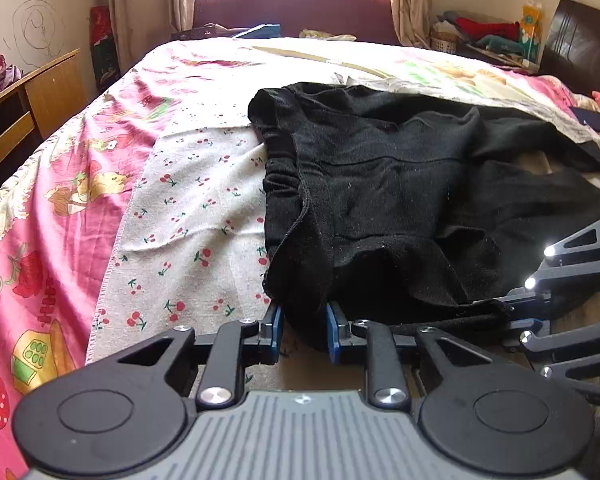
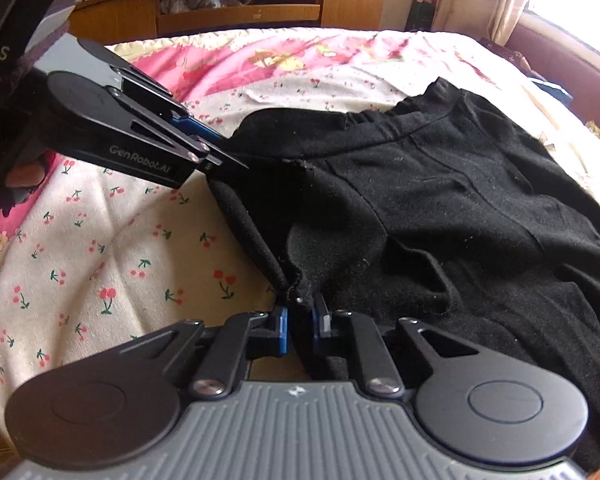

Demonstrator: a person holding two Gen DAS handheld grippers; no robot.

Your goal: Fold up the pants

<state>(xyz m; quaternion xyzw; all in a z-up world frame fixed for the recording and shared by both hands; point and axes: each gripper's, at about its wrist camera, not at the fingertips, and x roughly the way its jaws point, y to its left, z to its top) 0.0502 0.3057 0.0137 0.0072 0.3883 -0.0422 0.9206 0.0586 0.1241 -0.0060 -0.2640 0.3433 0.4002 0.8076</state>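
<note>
Black pants (image 1: 400, 184) lie rumpled on the bed, waistband toward the left in the left wrist view. My left gripper (image 1: 304, 320) is shut on a bunched fold of the near edge, black cloth filling the gap between its blue pads. The right gripper (image 1: 508, 314) comes in from the right and pinches the same edge further along. In the right wrist view the right gripper (image 2: 301, 316) is shut on a gathered bit of the pants (image 2: 440, 184), which rise slightly toward it. The left gripper (image 2: 232, 162) grips the waist corner at upper left.
The bed carries a pink cartoon sheet (image 1: 60, 184) and a white cherry-print cloth (image 1: 196, 208) under the pants. A wooden desk (image 1: 28, 96) stands left, a dark headboard (image 1: 580, 40) right, a wooden cabinet (image 2: 236, 4) beyond the bed. A hand (image 2: 20, 176) holds the left gripper.
</note>
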